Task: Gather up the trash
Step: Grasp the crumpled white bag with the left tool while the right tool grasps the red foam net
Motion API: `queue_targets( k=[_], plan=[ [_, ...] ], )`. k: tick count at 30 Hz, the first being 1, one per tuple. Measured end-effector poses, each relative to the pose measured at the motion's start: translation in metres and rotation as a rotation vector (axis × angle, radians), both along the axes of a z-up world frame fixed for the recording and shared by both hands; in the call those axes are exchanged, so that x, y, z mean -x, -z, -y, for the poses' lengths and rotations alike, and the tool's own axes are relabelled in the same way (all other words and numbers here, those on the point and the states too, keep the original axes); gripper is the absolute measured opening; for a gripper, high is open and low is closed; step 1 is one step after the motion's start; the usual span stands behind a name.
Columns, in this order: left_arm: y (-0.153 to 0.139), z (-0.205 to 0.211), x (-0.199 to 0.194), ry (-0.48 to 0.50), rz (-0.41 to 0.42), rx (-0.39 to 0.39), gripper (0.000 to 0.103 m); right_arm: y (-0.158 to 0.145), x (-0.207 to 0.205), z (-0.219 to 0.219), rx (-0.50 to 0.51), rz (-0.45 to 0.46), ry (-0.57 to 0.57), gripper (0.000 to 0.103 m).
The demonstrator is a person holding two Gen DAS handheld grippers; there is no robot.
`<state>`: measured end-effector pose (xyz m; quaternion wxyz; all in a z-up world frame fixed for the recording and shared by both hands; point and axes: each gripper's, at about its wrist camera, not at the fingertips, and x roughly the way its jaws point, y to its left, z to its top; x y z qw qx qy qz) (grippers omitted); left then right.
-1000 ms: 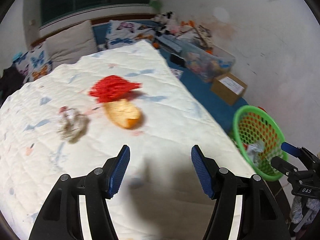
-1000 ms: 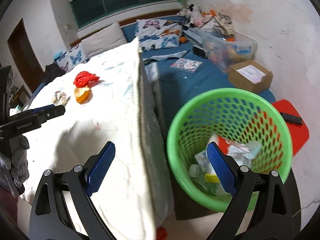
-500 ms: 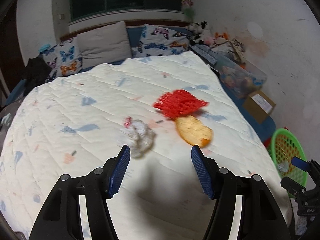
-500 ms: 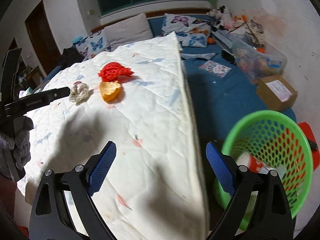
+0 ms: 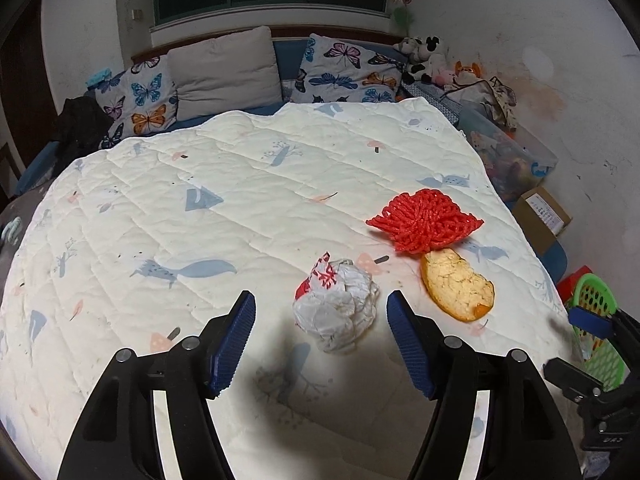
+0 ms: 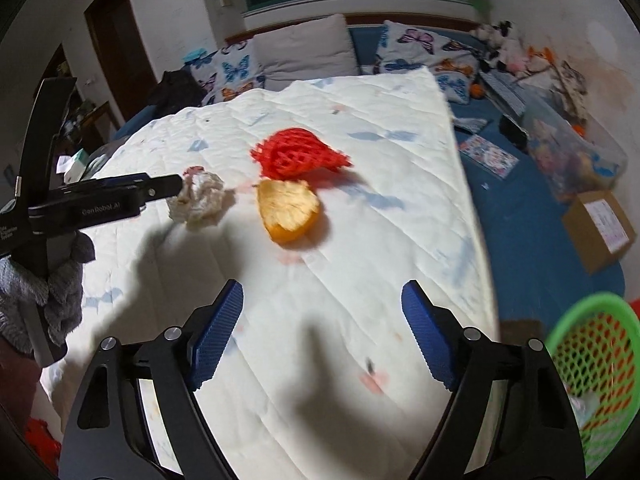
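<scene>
Lying before left hand-held gripper (image 5: 320,336): wrapper (image 5: 340,312)

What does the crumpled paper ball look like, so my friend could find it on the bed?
Look at the white quilt on the bed. Three bits of trash lie together on it, and the crumpled paper ball is the left one, beside the orange peel and red mesh net. It alone is white and wrinkly, with a red-patterned patch.
</scene>
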<state>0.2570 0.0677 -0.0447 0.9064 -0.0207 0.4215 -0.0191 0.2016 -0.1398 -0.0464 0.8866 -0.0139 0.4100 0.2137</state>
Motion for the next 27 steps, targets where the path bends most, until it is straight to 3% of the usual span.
queue_targets(
  k=[14, 22, 27],
  plan=[
    [0.017, -0.003, -0.026, 0.046, -0.042, 0.04, 0.066, -0.008, -0.065, -0.036, 0.004, 0.02, -0.038, 0.078],
    [0.029, -0.01, -0.04, 0.075, -0.071, 0.094, 0.045, -0.011, -0.098, -0.047, 0.001, 0.033, -0.07, 0.078],
    [0.031, -0.01, -0.042, 0.09, -0.061, 0.114, 0.04, -0.006, -0.113, -0.052, -0.005, 0.014, -0.082, 0.078]
  ],
)
